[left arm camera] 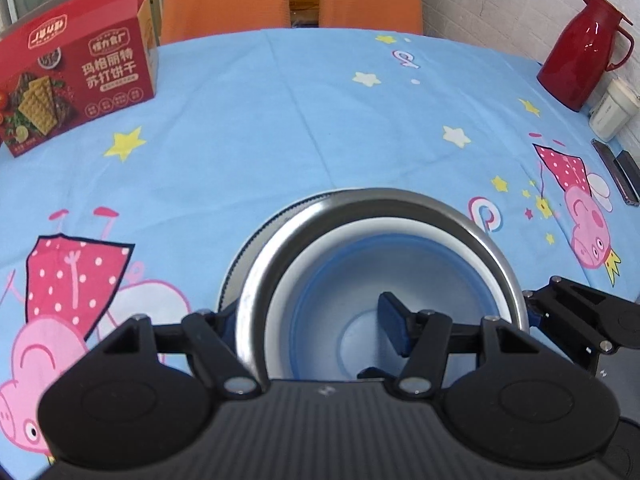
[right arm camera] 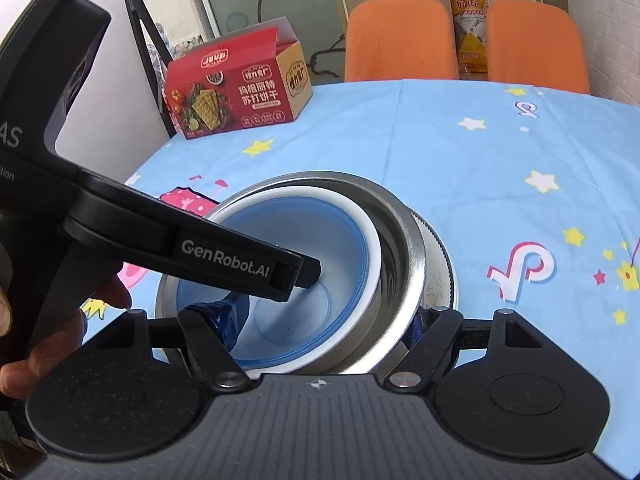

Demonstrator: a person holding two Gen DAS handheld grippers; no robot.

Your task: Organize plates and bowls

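Your bowls sat nested, mouths up, mid-table: one steel bowl [left arm camera: 256, 280], one white bowl [right arm camera: 374, 240], one blue bowl [left arm camera: 320, 312], over a plate [right arm camera: 438, 264]. Your left gripper [left arm camera: 308, 332] clamped the stack's rim. Your right gripper [right arm camera: 324, 320] was easing open around the rim. "GenRobot.AI" showed.

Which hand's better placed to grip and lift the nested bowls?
Left, slightly: the left gripper squarely straddles the steel bowl rim, one finger inside the blue bowl. The right gripper straddles it too, more obliquely.
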